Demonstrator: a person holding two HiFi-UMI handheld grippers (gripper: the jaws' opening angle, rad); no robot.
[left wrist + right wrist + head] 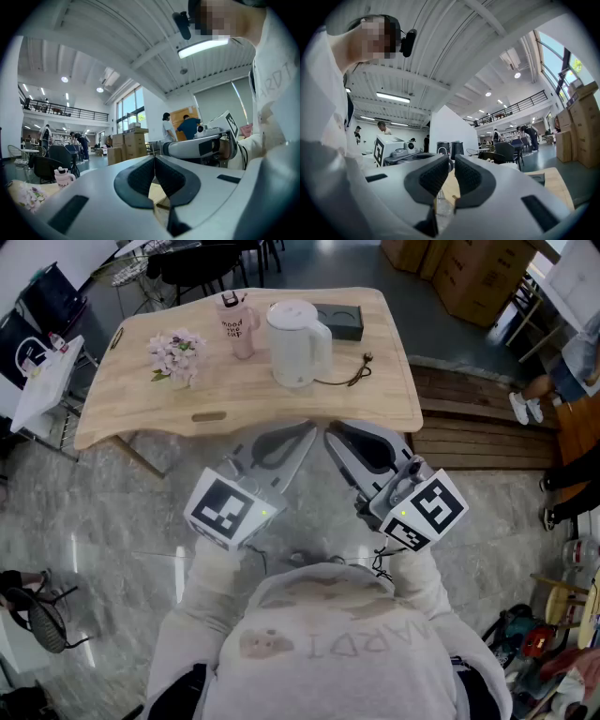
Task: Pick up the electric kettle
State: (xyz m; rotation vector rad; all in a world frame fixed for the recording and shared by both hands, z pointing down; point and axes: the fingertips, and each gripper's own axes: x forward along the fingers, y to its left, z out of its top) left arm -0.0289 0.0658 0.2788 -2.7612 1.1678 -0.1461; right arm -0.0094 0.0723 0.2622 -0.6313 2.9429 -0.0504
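The electric kettle [298,343] stood upright on the far half of the desk [234,413], a little right of the desk's middle, lid on and its long axis vertical. Its handle [324,349] faced the person's right, and a dark cord [349,379] trailed from its foot toward that same side. A black base [339,322] lay just behind it on the handle side. A pink cup [238,330] stood near on the other side, with a bunch of flowers [176,356] further left.

Both tools were held short of the desk's near edge, well apart from the kettle, which lay straight ahead of them and across the desk. The left hand-held gripper [154,159] had its jaws pressed together on nothing. The right hand-held gripper [449,161] was closed to a thin slit, also with nothing between its pads. In the head view their tips angled in toward each other, and the kettle sat almost on the line between them, so neither was clearly nearer.

What seemed to decide the matter was the handle. It opened toward the right-hand side, so the right tool probably had the straighter approach, reaching forward and slightly inward with its jaws opened first. The left would have met the smooth body.
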